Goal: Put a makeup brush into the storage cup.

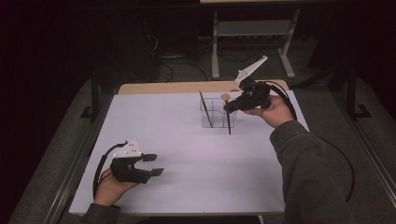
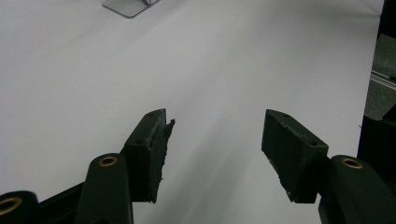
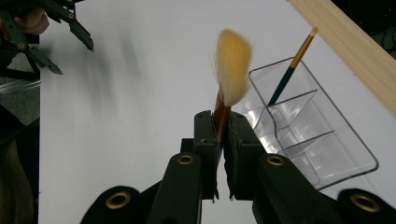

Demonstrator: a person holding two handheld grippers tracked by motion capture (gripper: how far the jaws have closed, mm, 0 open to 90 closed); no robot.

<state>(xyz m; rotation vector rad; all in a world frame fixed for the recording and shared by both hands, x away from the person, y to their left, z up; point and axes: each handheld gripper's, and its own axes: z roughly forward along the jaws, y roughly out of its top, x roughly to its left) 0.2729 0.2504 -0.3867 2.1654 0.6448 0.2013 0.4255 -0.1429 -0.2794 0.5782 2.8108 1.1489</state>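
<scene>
Clamping a makeup brush [image 3: 231,65], right gripper [image 3: 223,140]; no writing legible.

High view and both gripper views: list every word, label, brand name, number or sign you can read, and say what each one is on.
None: no readable text on the white table, the clear organizer, the brush in the right gripper, the second brush or the left gripper.
</scene>
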